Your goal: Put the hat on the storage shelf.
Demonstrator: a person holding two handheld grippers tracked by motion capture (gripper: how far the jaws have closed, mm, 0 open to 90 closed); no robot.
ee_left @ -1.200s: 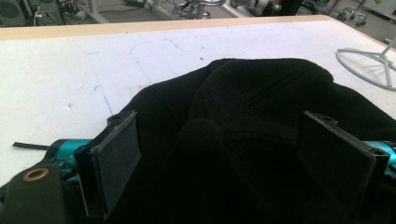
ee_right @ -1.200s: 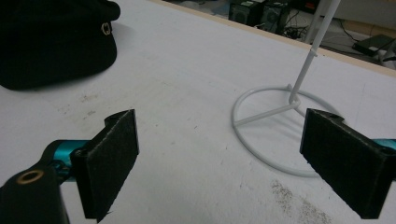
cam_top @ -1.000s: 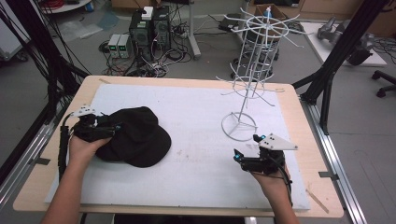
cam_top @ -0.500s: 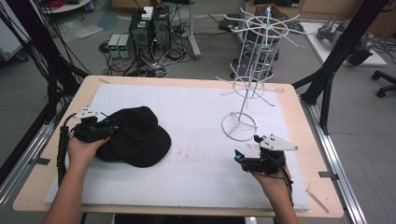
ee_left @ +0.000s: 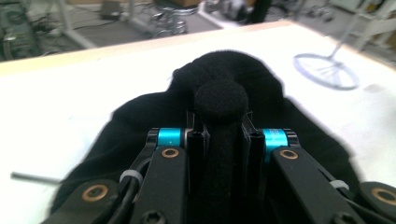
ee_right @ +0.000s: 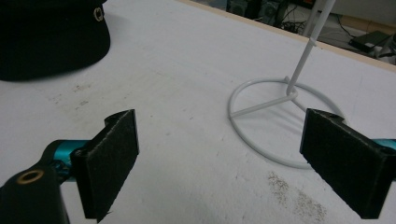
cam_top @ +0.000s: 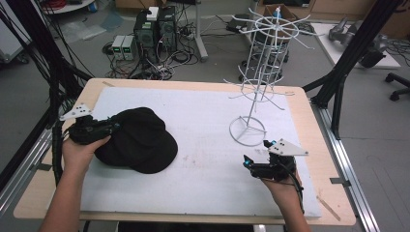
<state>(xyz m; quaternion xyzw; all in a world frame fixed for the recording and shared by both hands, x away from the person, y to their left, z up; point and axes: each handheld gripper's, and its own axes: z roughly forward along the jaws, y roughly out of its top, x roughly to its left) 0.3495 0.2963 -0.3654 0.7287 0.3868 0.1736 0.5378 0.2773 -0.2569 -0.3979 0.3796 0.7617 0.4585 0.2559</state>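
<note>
Left gripper (ee_left: 218, 140) jaws have just clamped onto the black cap (cam_top: 140, 140); right gripper (ee_right: 233, 158) jaws stand apart. Next: carry it to the white wire rack (cam_top: 261, 58).

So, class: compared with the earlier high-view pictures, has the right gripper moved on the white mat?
No. The right gripper sits at the same spot just below the white wire rack's ring base, jaws open.

Left gripper (cam_top: 112, 129) apparently clamps black cap (cam_top: 140, 141); right gripper (cam_top: 247, 163) rests apart.
</note>
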